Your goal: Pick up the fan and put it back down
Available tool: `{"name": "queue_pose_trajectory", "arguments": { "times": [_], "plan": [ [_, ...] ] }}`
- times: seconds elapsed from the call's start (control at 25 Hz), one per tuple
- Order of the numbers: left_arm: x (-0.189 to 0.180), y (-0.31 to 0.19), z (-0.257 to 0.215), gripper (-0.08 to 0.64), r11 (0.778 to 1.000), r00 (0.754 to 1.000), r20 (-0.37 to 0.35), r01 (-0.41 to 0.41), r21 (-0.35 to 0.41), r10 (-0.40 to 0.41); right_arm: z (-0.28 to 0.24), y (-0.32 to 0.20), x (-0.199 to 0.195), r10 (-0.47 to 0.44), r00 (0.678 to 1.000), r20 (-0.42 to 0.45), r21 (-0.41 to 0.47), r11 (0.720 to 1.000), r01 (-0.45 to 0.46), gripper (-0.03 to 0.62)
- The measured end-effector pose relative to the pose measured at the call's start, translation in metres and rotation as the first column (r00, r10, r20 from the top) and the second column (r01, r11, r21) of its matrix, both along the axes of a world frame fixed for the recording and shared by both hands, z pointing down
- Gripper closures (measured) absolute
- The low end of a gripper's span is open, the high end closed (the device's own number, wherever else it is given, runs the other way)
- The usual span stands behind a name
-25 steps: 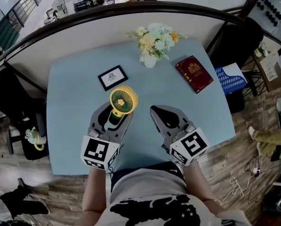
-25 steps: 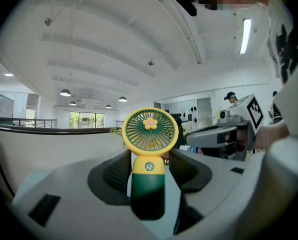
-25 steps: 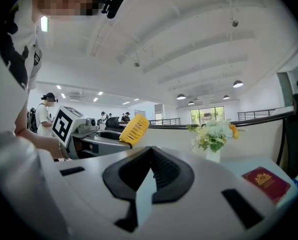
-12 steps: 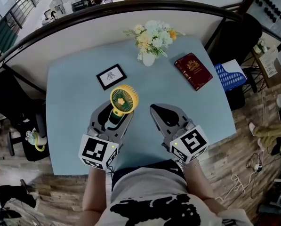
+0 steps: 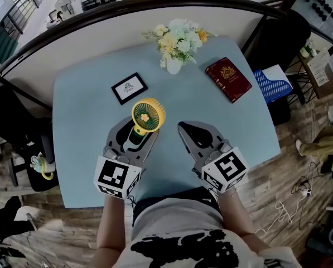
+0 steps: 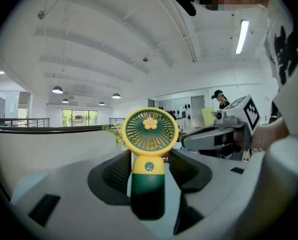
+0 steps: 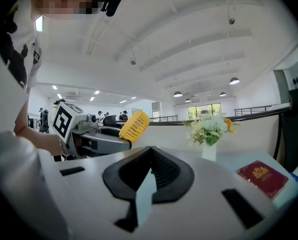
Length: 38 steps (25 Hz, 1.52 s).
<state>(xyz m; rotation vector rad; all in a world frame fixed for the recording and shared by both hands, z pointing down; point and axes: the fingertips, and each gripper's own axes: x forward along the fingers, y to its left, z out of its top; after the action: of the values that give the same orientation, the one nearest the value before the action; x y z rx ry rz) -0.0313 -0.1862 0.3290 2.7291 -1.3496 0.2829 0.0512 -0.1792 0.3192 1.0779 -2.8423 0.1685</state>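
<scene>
Now the fan stands upright, grille toward the person, handle clamped in the left tool.

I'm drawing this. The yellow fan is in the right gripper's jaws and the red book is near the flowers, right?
No. The yellow fan is in the jaws of the left gripper, as the left gripper view shows; the right gripper is empty. The red book is near the flowers.

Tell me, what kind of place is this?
Probably a big open-plan office or workshop, perhaps on an upper level. A curved railing runs beyond the blue table, round ceiling lamps hang across a wide hall, and other people stand far off in it.
</scene>
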Motion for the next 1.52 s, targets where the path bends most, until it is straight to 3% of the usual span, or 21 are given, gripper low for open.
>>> {"name": "queue_pose_trajectory", "arguments": {
  "times": [0.8, 1.0, 1.24, 1.52],
  "plan": [
    [0.029, -0.027, 0.028, 0.314, 0.996, 0.998, 0.052, -0.033, -0.082, 0.037, 0.039, -0.021, 0.034, 0.073, 0.997, 0.013, -0.117, 0.991, -0.071, 0.588],
    [0.047, -0.041, 0.037, 0.314, 0.995, 0.989, 0.138, -0.046, -0.093, 0.059, 0.052, -0.029, 0.046, 0.098, 0.995, 0.016, -0.144, 0.985, -0.094, 0.588],
    [0.066, -0.059, 0.079, 0.314, 0.979, 0.973, 0.203, -0.068, -0.194, 0.108, 0.073, -0.041, 0.064, 0.137, 0.991, 0.011, -0.181, 0.975, -0.133, 0.589],
    [0.082, -0.073, 0.151, 0.314, 0.934, 0.956, 0.252, -0.054, -0.353, 0.15, 0.113, -0.052, 0.079, 0.179, 0.984, 0.013, -0.262, 0.95, -0.17, 0.589]
  ]
}}
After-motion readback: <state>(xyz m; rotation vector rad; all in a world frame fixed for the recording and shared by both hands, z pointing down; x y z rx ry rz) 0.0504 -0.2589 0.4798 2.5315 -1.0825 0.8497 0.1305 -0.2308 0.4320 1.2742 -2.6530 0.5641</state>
